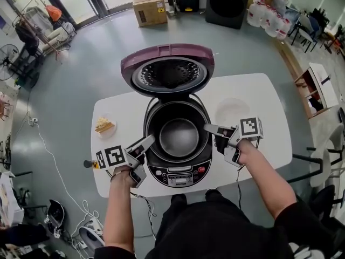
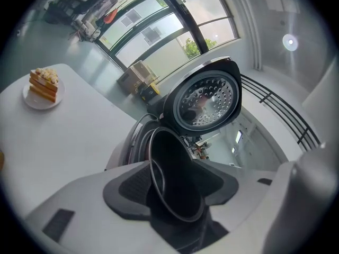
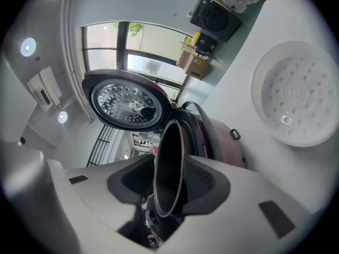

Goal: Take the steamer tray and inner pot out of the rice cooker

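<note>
Here, in the head view, the inner pot (image 1: pixel 179 136) sits in the open rice cooker (image 1: pixel 178 176) at centre, the steamer tray (image 1: pixel 232 112) right of it. Left gripper view: the left gripper (image 2: pixel 174 187) clamps the pot's rim. Right gripper view: the right gripper (image 3: pixel 169 184) likewise.

We see a glossy grey floor (image 1: pixel 81 85) around a white table (image 1: pixel 269 99). Daylight comes through glass doors (image 1: pixel 75 1) at the far side, near a cardboard box (image 1: pixel 149 7) and a dark appliance (image 1: pixel 226 4). A round ceiling light (image 2: pixel 290 41) glows overhead.
</note>
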A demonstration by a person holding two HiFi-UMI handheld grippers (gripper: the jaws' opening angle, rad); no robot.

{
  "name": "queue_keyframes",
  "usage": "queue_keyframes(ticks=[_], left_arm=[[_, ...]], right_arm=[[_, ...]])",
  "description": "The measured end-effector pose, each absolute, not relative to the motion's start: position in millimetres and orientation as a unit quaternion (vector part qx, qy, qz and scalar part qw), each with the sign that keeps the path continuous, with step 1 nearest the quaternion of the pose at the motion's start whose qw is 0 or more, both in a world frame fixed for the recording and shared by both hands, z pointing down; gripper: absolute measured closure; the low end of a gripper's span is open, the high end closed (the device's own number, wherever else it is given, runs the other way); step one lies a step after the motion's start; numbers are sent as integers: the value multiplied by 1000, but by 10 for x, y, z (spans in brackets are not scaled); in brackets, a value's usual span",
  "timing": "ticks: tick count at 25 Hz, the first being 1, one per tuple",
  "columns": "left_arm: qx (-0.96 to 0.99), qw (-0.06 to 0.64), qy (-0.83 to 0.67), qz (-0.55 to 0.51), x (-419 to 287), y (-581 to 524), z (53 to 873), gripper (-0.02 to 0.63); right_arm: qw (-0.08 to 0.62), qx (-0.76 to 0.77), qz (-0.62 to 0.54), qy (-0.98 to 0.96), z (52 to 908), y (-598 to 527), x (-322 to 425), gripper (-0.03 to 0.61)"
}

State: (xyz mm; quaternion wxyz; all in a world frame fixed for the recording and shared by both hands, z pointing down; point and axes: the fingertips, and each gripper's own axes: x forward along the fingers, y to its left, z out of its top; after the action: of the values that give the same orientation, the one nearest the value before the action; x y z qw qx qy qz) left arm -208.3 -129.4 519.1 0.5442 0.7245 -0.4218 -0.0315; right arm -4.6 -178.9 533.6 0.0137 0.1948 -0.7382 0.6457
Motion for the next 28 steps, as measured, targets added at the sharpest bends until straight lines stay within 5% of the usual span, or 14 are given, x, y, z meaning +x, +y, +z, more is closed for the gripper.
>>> queue_keyframes(ticks=[4,8,28], left_arm=[[717,536,-446,-7,-2152,-1299,5267,458],[704,533,-469,25,-2237,-1277,5395,597],[730,503,-463,-14,-2255,-1269,4998,597]], right_arm=[[46,219,633,-741,5457,-1784,16,531],[57,220,626,-746,5500,-1771,20,565],[31,211,595,-775,5172,-1777,28,571]])
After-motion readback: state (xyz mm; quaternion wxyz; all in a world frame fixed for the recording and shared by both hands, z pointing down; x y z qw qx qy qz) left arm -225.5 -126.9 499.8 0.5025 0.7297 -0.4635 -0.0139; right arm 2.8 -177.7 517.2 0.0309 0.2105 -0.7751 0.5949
